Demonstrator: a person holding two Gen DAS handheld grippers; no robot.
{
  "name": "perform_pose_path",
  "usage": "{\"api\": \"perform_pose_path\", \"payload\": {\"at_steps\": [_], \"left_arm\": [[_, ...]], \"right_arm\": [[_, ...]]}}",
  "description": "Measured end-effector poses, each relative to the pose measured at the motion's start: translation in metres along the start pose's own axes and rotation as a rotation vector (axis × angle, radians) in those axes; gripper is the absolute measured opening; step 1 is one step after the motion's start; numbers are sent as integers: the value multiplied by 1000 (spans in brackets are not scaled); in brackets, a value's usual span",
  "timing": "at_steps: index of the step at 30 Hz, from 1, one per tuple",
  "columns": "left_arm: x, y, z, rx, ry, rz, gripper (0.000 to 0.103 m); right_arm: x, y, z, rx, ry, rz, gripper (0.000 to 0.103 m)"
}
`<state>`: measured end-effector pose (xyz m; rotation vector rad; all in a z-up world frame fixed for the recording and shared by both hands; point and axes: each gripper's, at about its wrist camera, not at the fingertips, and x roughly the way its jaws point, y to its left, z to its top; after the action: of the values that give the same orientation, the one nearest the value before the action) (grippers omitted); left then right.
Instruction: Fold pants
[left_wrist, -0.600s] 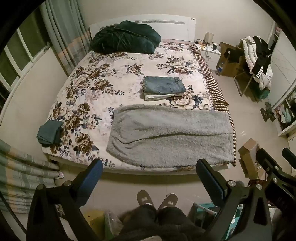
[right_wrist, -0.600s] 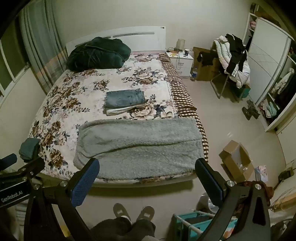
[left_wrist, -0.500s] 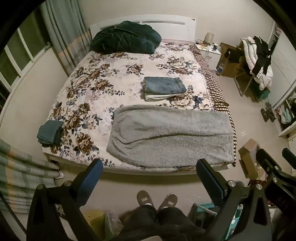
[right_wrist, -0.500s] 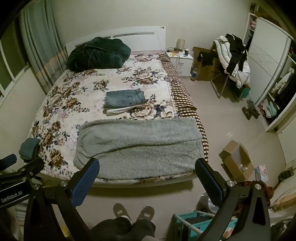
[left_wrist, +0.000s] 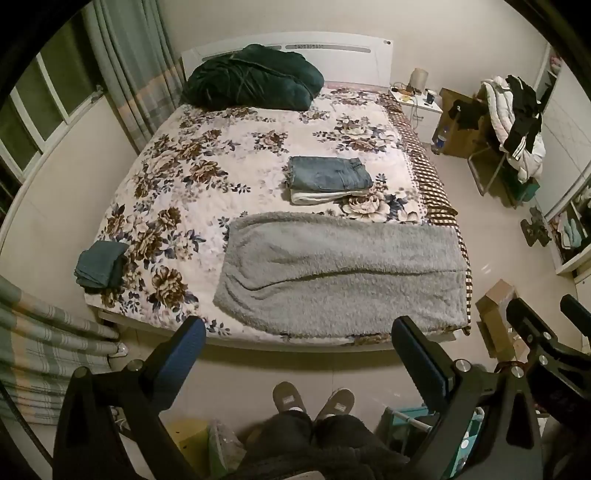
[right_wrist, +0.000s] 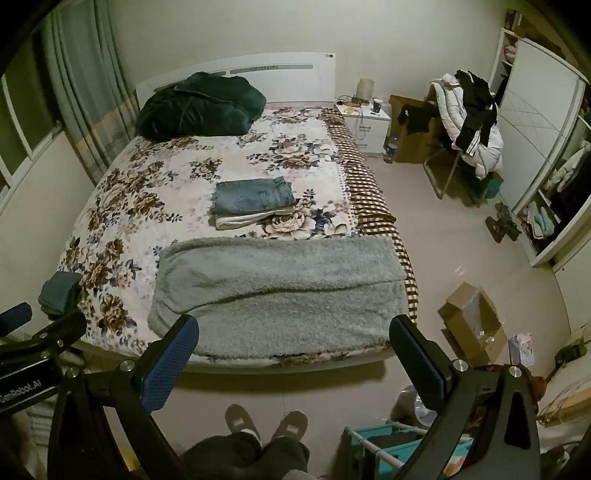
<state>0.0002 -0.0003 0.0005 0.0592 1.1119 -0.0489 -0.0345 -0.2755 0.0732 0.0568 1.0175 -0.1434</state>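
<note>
Grey fleece pants (left_wrist: 340, 273) lie spread flat across the foot of the floral bed (left_wrist: 221, 162), one leg folded over the other; they also show in the right wrist view (right_wrist: 280, 288). My left gripper (left_wrist: 299, 328) is open and empty, held high over the floor in front of the bed. My right gripper (right_wrist: 291, 328) is open and empty at the same height, to the right of the left one. Neither touches the pants.
Folded jeans on a white garment (left_wrist: 328, 179) lie mid-bed. A small folded teal garment (left_wrist: 99, 264) sits at the bed's left corner. A dark green duvet (left_wrist: 251, 83) is at the headboard. A cardboard box (right_wrist: 472, 323), a teal rack (right_wrist: 388, 443) and my slippered feet (right_wrist: 266, 424) are on the floor.
</note>
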Motion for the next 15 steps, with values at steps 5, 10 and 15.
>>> {"api": "perform_pose_path", "payload": {"at_steps": [5,10,15], "left_arm": [[-3,3,6,1,-3,-2,103],[-14,3,17,-2,-3,-5,103],[-13,3,14,-3,-6,-6,103]], "right_arm": [[0,3,-1,-3,1,-3,103],[1,10,-1,-7,-5,0,103],[1,8,-1,-8,-6,1,103]]}}
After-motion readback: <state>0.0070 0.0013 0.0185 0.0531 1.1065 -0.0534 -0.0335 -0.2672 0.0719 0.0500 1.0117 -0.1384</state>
